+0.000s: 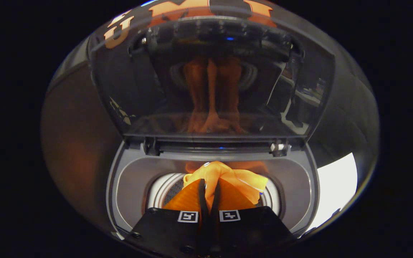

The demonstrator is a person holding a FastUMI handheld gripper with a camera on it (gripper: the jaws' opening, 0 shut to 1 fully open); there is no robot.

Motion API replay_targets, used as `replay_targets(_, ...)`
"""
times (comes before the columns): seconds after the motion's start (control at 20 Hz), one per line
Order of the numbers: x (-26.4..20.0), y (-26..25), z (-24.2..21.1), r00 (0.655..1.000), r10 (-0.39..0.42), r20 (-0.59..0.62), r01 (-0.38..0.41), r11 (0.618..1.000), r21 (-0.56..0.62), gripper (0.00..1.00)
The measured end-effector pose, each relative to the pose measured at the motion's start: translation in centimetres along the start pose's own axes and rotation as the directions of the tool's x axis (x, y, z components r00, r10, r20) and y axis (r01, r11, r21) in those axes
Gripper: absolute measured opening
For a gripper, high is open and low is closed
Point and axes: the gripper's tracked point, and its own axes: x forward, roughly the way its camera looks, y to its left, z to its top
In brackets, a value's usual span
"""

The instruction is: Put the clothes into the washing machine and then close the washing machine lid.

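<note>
Gripper view: gripper (209,188) nearest, two orange fingers (188,199) pinched narrow on orange cloth (237,181), fabric squeezed between them and bunching just ahead of tips. Cloth held above round drum opening (165,191) of washing machine (131,179), over grey top deck. Beyond fingers, lid (210,79) raised upright on rear hinges (151,147), dark glossy panel mirroring cloth and fingers. Bright white patch (337,186) beside machine, beyond its right rim.

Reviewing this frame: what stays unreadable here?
- Gripper view: drum depth and contents, hidden by the orange garment and the gripper shut on it.
- Garment's lower part, behind the fingers.
- Through the raised lid, only dim reflections.
- Bright patch beside the washing machine: overexposed.
</note>
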Motion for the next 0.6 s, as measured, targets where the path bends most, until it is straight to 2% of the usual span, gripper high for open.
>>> replay_targets(0.3, 3.4, 0.2, -3.1, 0.995, -0.028, -0.092, 0.024, 0.999, -0.049, 0.1)
replay_targets(0.35, 3.6, 0.5, -3.8, 0.993, -0.008, -0.12, 0.004, 0.999, -0.032, 0.13)
replay_targets(0.4, 3.2, 0.7, -4.0, 0.992, 0.007, -0.13, -0.009, 1.0, -0.015, 0.25)
replay_targets(0.5, 2.4, 0.2, -3.2, 0.996, 0.002, -0.09, -0.001, 1.0, 0.003, 0.38)
replay_targets(0.6, 1.0, 0.0, -2.7, 0.997, 0.008, -0.075, -0.006, 1.0, 0.025, 0.39)
